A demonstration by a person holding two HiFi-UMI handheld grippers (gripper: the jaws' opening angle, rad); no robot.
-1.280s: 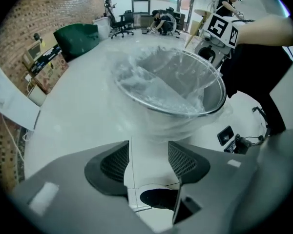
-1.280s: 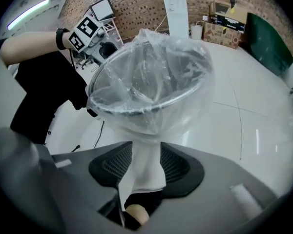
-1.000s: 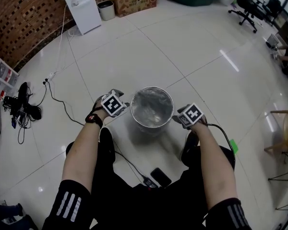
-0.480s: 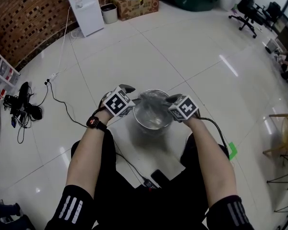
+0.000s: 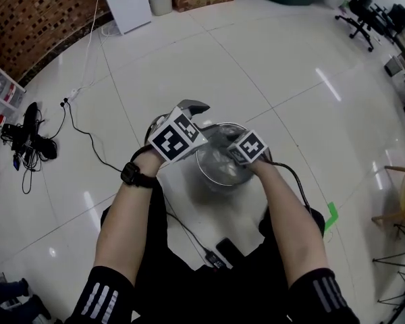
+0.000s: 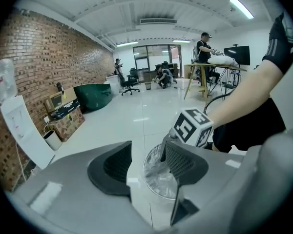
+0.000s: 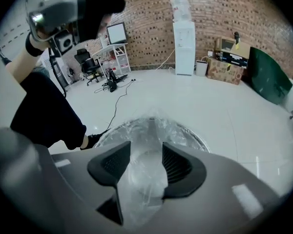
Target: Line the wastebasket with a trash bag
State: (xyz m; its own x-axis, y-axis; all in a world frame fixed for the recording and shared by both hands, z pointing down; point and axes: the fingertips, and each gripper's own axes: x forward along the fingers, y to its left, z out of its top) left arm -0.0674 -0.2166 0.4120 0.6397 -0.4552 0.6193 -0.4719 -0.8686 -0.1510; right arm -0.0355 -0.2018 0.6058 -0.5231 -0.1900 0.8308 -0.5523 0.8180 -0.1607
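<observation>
The right claw (image 7: 146,155) points down into the wastebasket (image 7: 193,133) on the floor. Its jaws have just opened wide. A loose fold of the trash bag (image 7: 141,191) sits between them, not pinched. The bag is inside the basket. The left claw (image 6: 147,152) hovers higher up. Its jaws have just closed a little but are wide apart and hold nothing. This looks like the smoothing step. Next, the fold likely needs pushing down flat.
</observation>
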